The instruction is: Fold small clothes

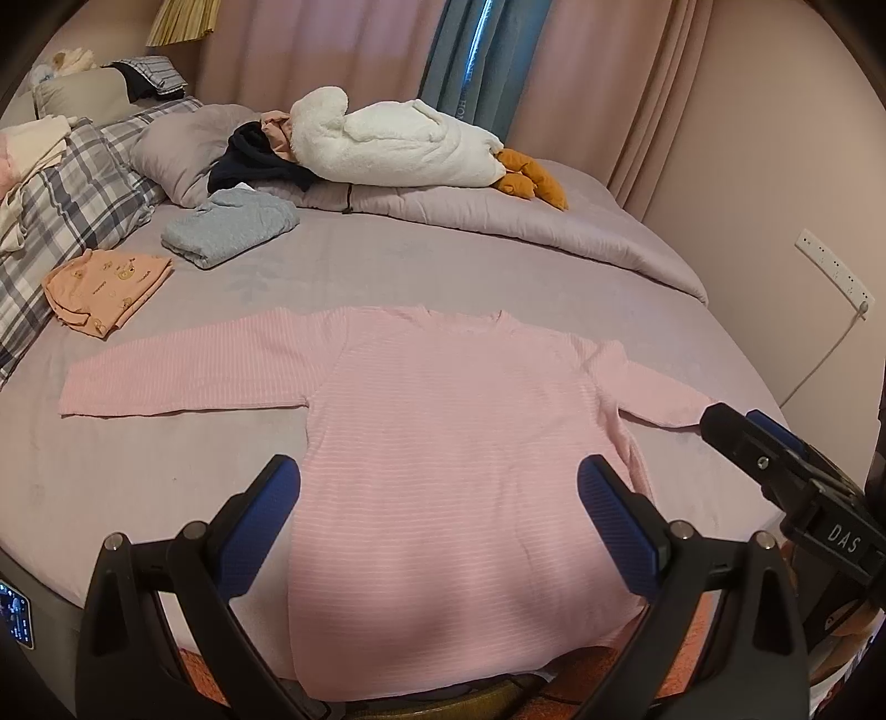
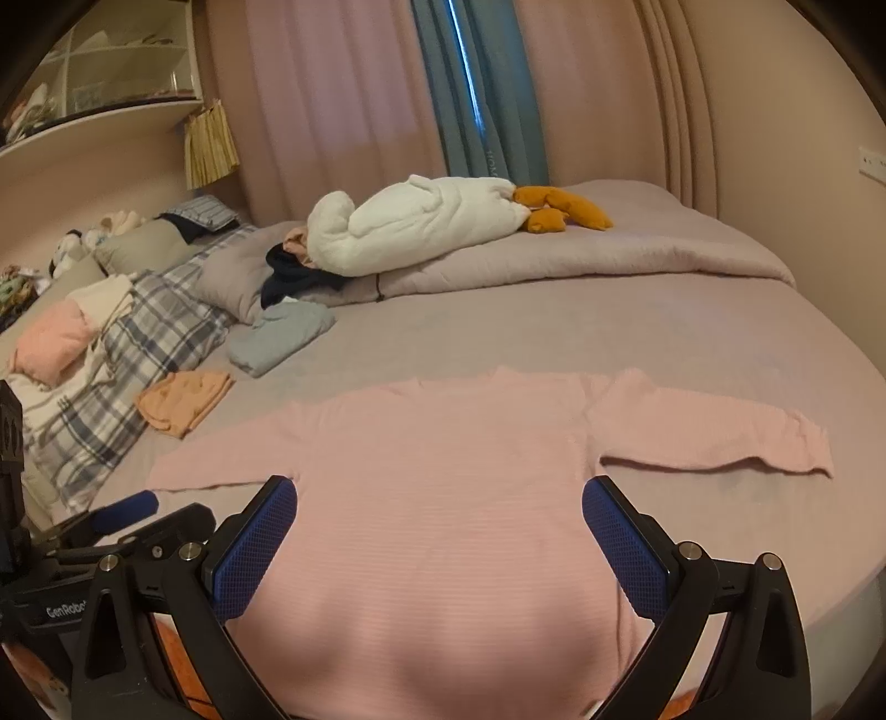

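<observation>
**Pink top laid flat, both grippers spread above its hem**

While the pink striped top [image 1: 443,443] lies spread face-down or face-up (which one cannot be told) on the mauve bed sheet [image 1: 166,476], both grippers hang over its near end with nothing between their fingers. Its neckline points to the far side, its hem hangs over the near edge of the bed, and both long sleeves stretch out flat to the left and right.

The left gripper [image 1: 437,526] has its blue-padded fingers wide apart, one just off the left side of the body panel, the other over its right part. The right gripper [image 2: 440,548] is likewise spread wide, both pads over the lower body of the top. In the left wrist view the right gripper also shows at the right edge, close to the right sleeve's cuff.

Farther off on the left lie a folded orange garment [image 1: 105,288] and a folded grey-blue garment [image 1: 230,227], well apart from the top. Beside them sits a plaid pillow [image 1: 61,205]. A white plush toy [image 1: 387,147] with orange feet rests on the rolled duvet [image 1: 526,216] at the far side, in front of pink curtains [image 1: 332,44].
</observation>
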`<action>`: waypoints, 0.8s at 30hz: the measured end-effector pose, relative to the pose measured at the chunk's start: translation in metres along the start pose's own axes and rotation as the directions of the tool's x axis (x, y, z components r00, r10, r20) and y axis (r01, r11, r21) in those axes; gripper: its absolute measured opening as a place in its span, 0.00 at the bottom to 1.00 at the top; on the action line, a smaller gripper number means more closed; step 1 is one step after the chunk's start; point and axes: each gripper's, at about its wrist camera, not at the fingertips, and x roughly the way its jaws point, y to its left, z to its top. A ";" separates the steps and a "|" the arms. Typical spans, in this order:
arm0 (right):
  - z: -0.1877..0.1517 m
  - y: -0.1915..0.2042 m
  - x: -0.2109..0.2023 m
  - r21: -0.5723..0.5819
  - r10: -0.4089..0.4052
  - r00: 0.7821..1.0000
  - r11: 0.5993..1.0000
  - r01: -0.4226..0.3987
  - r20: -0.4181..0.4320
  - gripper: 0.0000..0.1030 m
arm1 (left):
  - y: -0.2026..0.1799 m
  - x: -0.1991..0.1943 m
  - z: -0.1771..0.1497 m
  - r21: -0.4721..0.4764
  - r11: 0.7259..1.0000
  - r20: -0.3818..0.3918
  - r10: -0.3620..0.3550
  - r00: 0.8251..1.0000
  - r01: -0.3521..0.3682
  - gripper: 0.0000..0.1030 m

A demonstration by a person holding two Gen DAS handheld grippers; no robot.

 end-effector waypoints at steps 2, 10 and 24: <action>0.000 -0.001 0.000 0.002 0.001 1.000 1.000 -0.001 -0.002 0.99 | 0.000 0.000 0.000 0.000 1.000 0.000 0.001 1.000 -0.001 0.97; -0.001 -0.003 0.000 0.017 0.006 1.000 1.000 -0.006 -0.009 0.99 | 0.000 0.000 0.000 0.000 1.000 -0.002 0.004 1.000 -0.004 0.97; 0.003 -0.011 0.002 0.046 0.000 1.000 0.999 0.001 -0.012 0.99 | 0.003 0.000 -0.001 -0.008 1.000 -0.003 -0.004 1.000 0.004 0.97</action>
